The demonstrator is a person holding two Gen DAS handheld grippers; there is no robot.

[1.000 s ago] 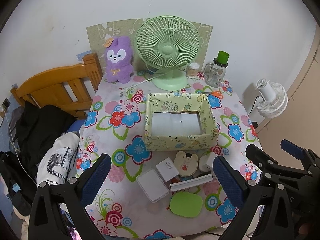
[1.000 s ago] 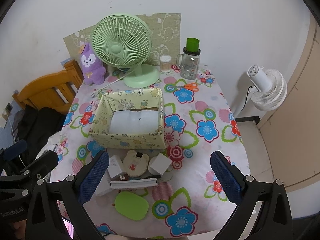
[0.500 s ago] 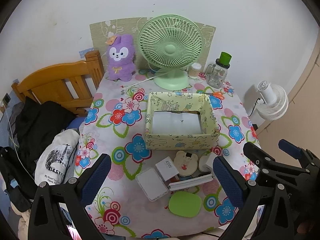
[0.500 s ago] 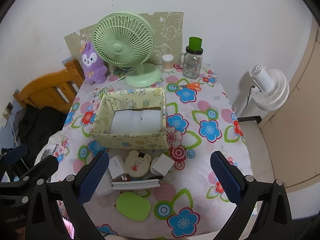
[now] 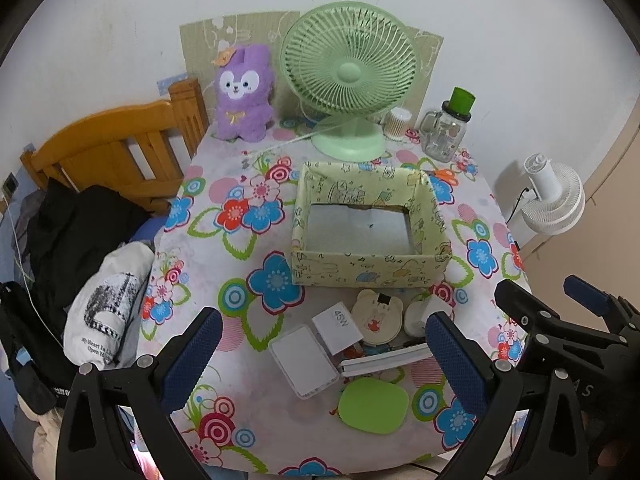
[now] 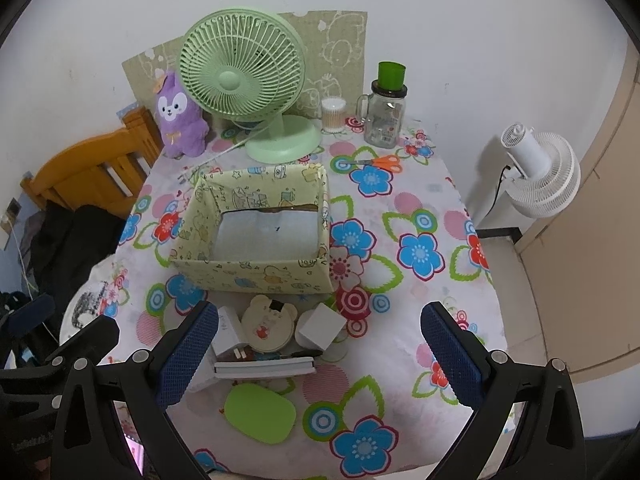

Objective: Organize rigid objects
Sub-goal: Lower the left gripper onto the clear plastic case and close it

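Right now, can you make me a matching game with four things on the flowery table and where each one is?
Things:
1. purple bunny
2. orange scissors
3. green oval pad
4. yellow box

Places:
A. nearest the table's front edge
B. middle of the table
C. left of the green fan
D. in front of the glass jar

Pairs: 1-C, 2-D, 3-A, 4-B
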